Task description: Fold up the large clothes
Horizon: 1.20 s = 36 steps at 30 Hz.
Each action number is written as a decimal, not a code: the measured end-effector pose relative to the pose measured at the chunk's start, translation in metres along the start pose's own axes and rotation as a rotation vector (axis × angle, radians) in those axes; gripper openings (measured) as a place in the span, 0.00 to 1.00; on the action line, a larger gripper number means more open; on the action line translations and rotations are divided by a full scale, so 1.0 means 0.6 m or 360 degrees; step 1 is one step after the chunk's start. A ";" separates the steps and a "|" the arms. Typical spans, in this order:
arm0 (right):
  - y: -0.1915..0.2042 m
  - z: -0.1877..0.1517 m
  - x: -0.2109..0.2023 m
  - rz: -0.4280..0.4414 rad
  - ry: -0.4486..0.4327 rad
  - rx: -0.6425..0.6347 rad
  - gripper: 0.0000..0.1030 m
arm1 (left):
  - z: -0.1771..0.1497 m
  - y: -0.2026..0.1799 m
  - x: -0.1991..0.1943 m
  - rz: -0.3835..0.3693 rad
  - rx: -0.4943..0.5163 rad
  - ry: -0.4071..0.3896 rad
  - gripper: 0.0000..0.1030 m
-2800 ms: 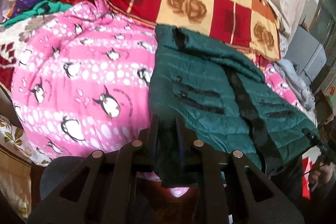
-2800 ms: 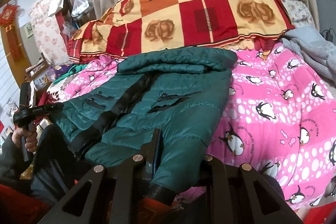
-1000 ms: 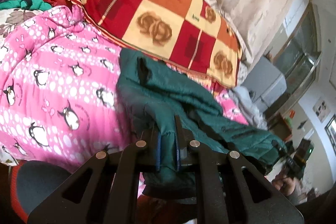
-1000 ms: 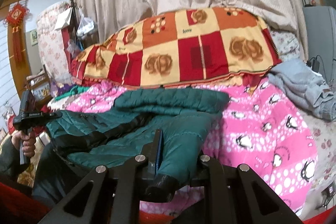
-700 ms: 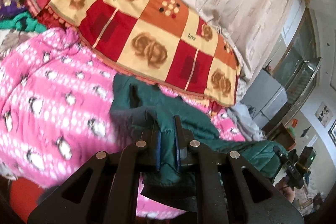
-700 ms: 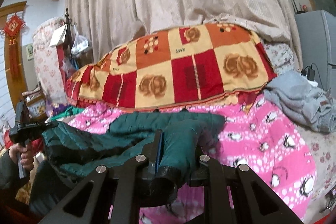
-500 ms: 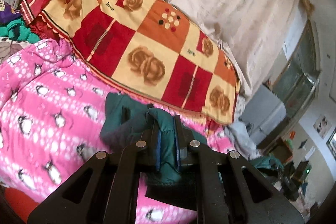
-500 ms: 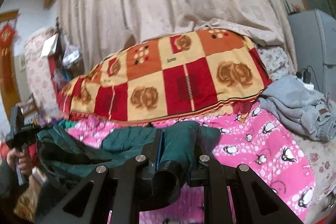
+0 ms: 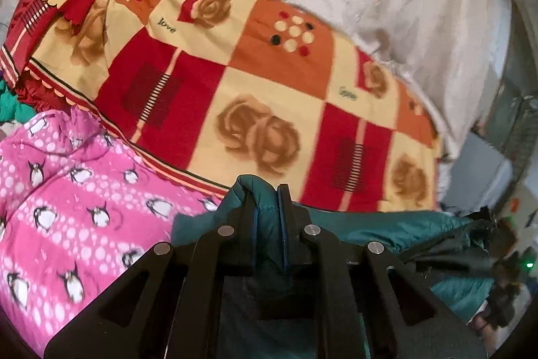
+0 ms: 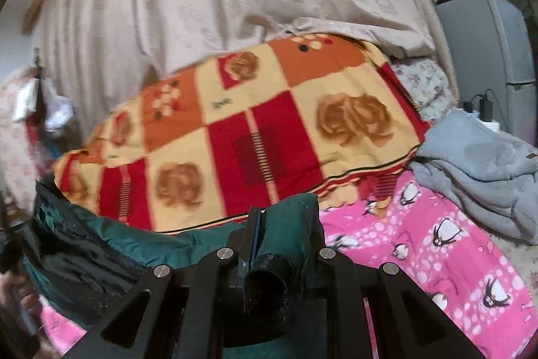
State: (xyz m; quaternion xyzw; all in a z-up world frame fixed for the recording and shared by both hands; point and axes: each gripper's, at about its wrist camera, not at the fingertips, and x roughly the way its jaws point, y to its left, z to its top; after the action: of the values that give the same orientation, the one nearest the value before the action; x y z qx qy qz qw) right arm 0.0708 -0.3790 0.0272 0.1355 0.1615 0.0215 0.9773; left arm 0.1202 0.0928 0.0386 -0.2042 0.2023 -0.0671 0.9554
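Between both hand-held grippers: left [image 9: 267,217], right [image 10: 269,238], green jacket [image 9: 386,227] clamped.

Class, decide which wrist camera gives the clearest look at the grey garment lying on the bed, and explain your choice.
The right wrist view shows it best: the grey garment lies crumpled at the right, on the pink penguin quilt beside the checked blanket. The left wrist view shows no recognisable part of it; its right edge is blurred.

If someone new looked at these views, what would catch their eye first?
Probably the red, orange and cream rose-patterned blanket heaped at the back, against the beige curtain. Next, the green puffer jacket pinched in both the left gripper and right gripper, above the pink penguin quilt.
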 end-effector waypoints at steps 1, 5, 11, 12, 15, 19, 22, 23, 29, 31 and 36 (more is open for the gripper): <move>-0.001 -0.002 0.026 -0.0047 0.0003 0.0007 0.15 | 0.000 0.011 0.021 0.0030 -0.0028 0.0013 0.09; -0.022 -0.015 0.122 -0.0116 0.0081 0.0115 0.15 | -0.010 0.050 0.099 0.0101 -0.0132 0.0076 0.09; -0.033 -0.035 0.233 -0.0195 0.0156 0.0178 0.15 | -0.026 0.065 0.185 0.0178 -0.0132 0.0099 0.09; -0.034 -0.037 0.240 -0.0199 0.0157 0.0182 0.15 | -0.027 0.068 0.195 0.0181 -0.0140 0.0105 0.09; -0.041 -0.051 0.284 -0.0198 0.0206 0.0185 0.15 | -0.040 0.080 0.233 0.0221 -0.0153 0.0146 0.09; -0.059 -0.087 0.322 -0.0172 0.0339 0.0227 0.15 | -0.072 0.098 0.268 0.0235 -0.0188 0.0211 0.11; -0.072 -0.099 0.337 -0.0142 0.0414 0.0264 0.18 | -0.078 0.093 0.283 0.0277 -0.0159 0.0273 0.12; -0.075 -0.104 0.345 -0.0130 0.0452 0.0279 0.20 | -0.081 0.093 0.288 0.0285 -0.0150 0.0295 0.13; -0.091 -0.107 0.353 -0.0054 0.0588 0.0399 0.27 | -0.079 0.113 0.299 0.0231 -0.0242 0.0412 0.19; -0.092 -0.090 0.331 -0.0042 0.0544 0.0424 0.32 | -0.069 0.119 0.292 0.0170 -0.0296 0.0436 0.30; -0.084 -0.040 0.256 0.0014 0.0375 0.0529 0.43 | -0.028 0.129 0.232 0.0106 -0.0433 0.0260 0.85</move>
State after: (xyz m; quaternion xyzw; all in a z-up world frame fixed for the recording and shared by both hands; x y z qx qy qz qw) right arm 0.2084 -0.4083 -0.0557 0.2922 0.2754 0.0147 0.9157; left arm 0.2432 0.1278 -0.0577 -0.3188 0.2932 -0.0237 0.9010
